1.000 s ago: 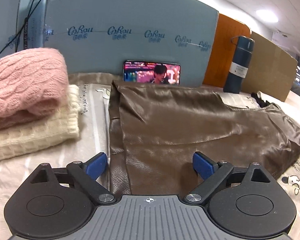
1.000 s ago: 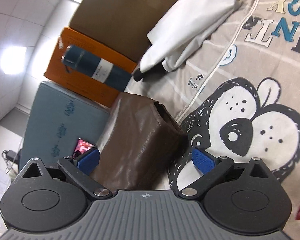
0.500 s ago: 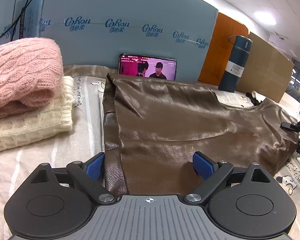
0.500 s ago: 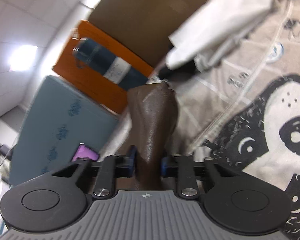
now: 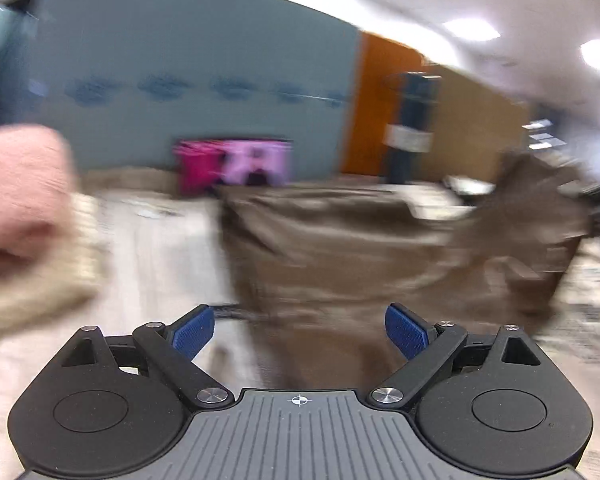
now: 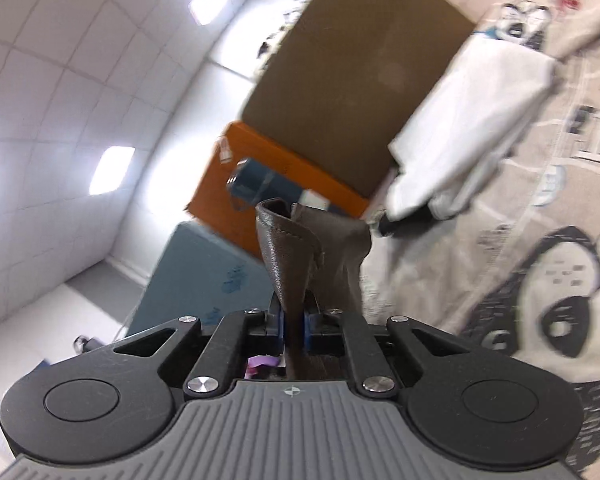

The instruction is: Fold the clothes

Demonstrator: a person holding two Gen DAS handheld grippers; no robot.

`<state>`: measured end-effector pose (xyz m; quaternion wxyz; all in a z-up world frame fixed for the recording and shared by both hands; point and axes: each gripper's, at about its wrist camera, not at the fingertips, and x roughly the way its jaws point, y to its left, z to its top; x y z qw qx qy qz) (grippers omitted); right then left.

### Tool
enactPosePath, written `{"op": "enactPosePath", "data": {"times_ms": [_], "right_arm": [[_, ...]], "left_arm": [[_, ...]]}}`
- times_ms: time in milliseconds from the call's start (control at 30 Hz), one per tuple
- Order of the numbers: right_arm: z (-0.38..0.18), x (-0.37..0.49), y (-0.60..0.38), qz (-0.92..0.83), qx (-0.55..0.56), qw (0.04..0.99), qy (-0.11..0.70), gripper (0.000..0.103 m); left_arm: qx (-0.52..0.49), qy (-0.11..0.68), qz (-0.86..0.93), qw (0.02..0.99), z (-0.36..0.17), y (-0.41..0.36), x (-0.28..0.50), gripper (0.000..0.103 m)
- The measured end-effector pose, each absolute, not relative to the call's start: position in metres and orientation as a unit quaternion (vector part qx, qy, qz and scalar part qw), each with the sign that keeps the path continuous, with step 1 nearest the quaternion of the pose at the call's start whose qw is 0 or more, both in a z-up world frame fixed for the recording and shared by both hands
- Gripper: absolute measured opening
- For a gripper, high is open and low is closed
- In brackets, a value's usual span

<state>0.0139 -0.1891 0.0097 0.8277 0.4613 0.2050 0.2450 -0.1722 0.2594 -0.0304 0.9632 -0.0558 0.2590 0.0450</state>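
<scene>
Right wrist view: right gripper [image 6: 294, 326] clamped, jaws just closed, on a stitched edge of the brown leather garment [image 6: 288, 256], pinched fold standing up ahead of the pads, patterned bed cover [image 6: 480, 264] to the right. Left wrist view, badly blurred: left gripper [image 5: 299, 330] spread wide and empty, garment lying straight ahead, long axis running left to right and lifted at its right end. No writing legible anywhere, blue panel [image 5: 204, 80] print smeared.
</scene>
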Motion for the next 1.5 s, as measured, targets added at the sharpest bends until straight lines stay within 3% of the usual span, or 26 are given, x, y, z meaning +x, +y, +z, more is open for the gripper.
{"op": "enactPosePath", "data": {"times_ms": [333,700,800,833,867,900,933,967,1267,1500], "right_arm": [[0.047,-0.001,-0.085,0.357,0.415,0.809,0.214,0.008],[-0.005,-0.019,0.017,0.417,0.296,0.786,0.347,0.009],[-0.008,-0.030,0.021,0.448,0.245,0.782,0.358,0.014],[-0.008,-0.032,0.020,0.458,0.232,0.778,0.361,0.018],[-0.009,-0.033,0.017,0.470,0.224,0.772,0.365,0.033],[-0.008,-0.034,0.013,0.483,0.225,0.762,0.367,0.048],[-0.008,-0.034,0.008,0.496,0.226,0.752,0.370,0.080],[-0.007,-0.034,0.003,0.509,0.227,0.742,0.372,0.087],[0.000,-0.040,-0.045,0.477,0.250,0.770,0.341,0.098],[-0.004,-0.034,-0.072,0.453,0.268,0.781,0.334,0.098]], "left_arm": [[-0.072,0.294,0.064,0.951,-0.036,0.268,-0.159,0.094],[-0.087,0.291,0.062,0.951,-0.035,0.268,-0.165,0.094],[-0.101,0.276,0.072,0.953,-0.033,0.273,-0.169,0.094],[-0.107,0.267,0.078,0.955,-0.033,0.275,-0.171,0.094],[-0.112,0.259,0.084,0.956,-0.032,0.277,-0.172,0.095],[-0.117,0.248,0.092,0.957,-0.031,0.279,-0.174,0.095],[-0.122,0.235,0.099,0.959,-0.030,0.281,-0.176,0.095],[-0.127,0.220,0.104,0.961,-0.029,0.282,-0.178,0.095],[-0.131,0.098,-0.013,0.986,-0.014,0.268,-0.201,0.103],[-0.010,0.215,0.031,0.976,-0.022,0.212,-0.170,0.103]]}}
